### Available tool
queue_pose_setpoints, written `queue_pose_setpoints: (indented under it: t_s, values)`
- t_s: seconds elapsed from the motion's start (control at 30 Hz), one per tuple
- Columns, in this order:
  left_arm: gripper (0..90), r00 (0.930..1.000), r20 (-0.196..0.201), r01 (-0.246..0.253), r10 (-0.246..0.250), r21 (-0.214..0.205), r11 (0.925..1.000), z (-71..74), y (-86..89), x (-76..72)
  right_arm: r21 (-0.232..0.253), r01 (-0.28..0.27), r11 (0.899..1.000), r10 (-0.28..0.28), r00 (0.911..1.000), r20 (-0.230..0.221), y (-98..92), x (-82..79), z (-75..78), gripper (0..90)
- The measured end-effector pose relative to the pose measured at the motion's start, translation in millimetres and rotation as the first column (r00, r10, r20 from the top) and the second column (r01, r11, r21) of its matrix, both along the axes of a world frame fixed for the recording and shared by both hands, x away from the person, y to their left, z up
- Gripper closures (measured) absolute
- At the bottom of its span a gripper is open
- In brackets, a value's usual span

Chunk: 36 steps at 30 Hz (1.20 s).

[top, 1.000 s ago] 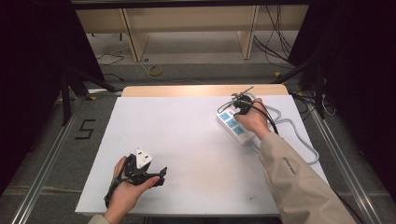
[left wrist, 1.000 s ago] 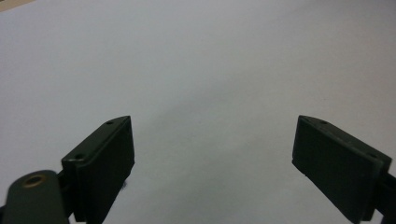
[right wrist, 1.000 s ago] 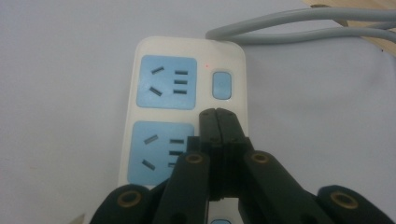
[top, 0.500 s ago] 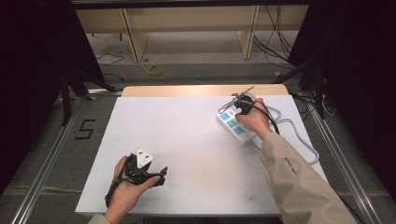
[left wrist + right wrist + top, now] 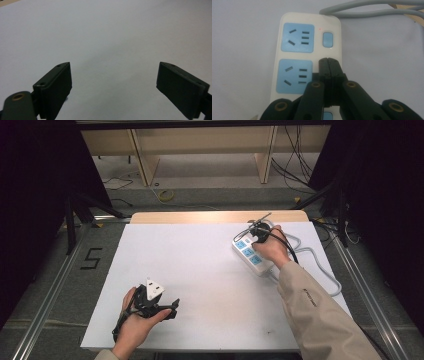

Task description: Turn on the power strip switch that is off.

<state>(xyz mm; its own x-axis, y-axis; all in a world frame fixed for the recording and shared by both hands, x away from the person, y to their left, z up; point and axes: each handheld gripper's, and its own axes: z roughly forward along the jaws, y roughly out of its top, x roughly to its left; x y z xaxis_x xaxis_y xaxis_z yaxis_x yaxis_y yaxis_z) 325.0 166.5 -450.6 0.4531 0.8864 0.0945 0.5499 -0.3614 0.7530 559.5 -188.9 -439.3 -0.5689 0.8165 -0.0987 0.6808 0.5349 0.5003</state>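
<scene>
White power strip (image 5: pixel 309 57) directly under closed, empty right claw (image 5: pixel 328 62), tips perhaps touching its switch side.

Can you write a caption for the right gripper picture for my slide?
Shut right gripper poised over a white power strip, tips beside its blue sockets, just below the blue switch.

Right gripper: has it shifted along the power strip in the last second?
No. In the high view the right gripper sits at the same far end of the power strip, beside the table's wooden edge, jaws shut.
</scene>
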Motion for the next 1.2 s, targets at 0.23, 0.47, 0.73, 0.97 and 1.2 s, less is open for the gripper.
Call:
queue_pose_setpoints:
  t_s: [0.23, 0.47, 0.73, 0.97, 1.2]
  values:
    - [12.4, 1.0, 0.002, 0.0, 0.0, 0.0, 1.0, -0.1, -0.1, -0.3, 0.019, 0.009, 1.0, -0.009, 0.9999, -0.007, -1.6, 0.7, -0.5, 90.0]
    - [12.5, 1.0, 0.0, -0.001, 0.001, 0.002, 1.0, 0.0, 0.0, -0.4, 0.012, 0.009, 1.0, -0.009, 0.9999, -0.013, -0.9, 1.3, -0.2, 90.0]
    - [12.4, 1.0, 0.0, 0.0, 0.0, 0.003, 1.0, 0.0, 0.0, -0.3, 0.017, 0.005, 1.0, -0.004, 0.9996, -0.028, -1.8, 1.0, -0.6, 90.0]
    - [12.5, 1.0, 0.0, 0.001, -0.001, 0.003, 1.0, 0.0, -0.1, -0.3, 0.03, 0.007, 1.0, -0.006, 0.9996, -0.028, -3.4, 1.1, -0.8, 90.0]
    - [12.5, 1.0, 0.001, -0.001, 0.001, 0.002, 1.0, -0.1, 0.3, -0.2, 0.027, 0.012, 1.0, -0.011, 0.9998, -0.019, -2.6, 0.1, -1.0, 90.0]
